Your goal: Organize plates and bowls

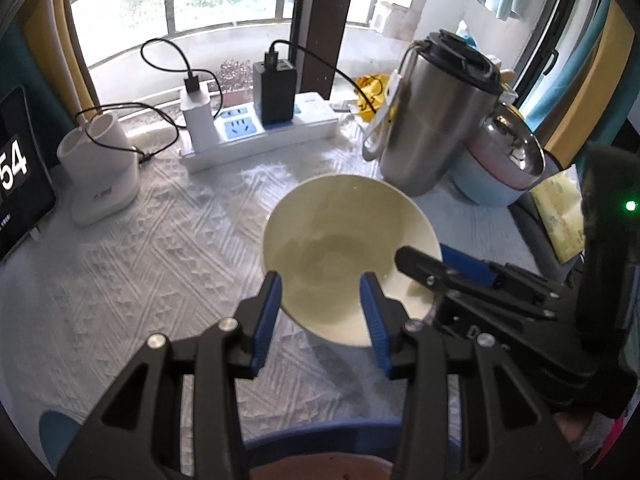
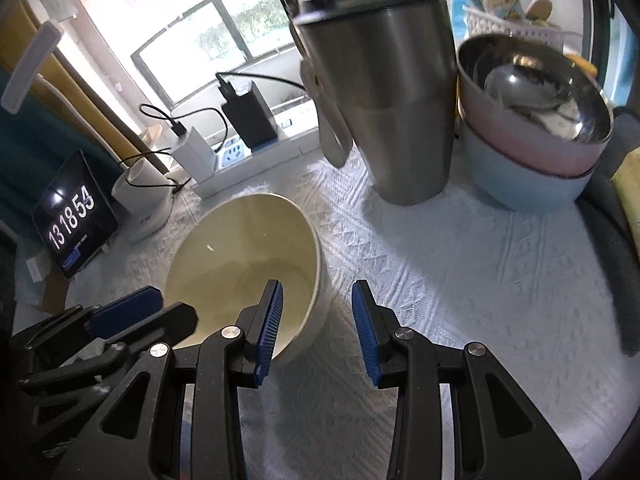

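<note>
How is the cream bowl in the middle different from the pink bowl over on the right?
The cream bowl sits alone on the white cloth; the pink bowl is stacked in a blue bowl. The cream bowl looks empty and matte inside; the pink bowl has a shiny metal lining with something in it. Both are round, open and upright.

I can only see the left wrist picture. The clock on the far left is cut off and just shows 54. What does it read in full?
Observer: In the right wrist view, the clock reads 13 18 54.
Operator: Are the other tongs squeezing the bowl?
Observer: No. The right tongs are open and straddle the rim of the cream bowl, one side inside and one outside.
Operator: Is there anything behind the stacked bowls on the right?
Observer: Yes, a white slotted basket stands behind the stacked bowls, with packets in it.
</note>
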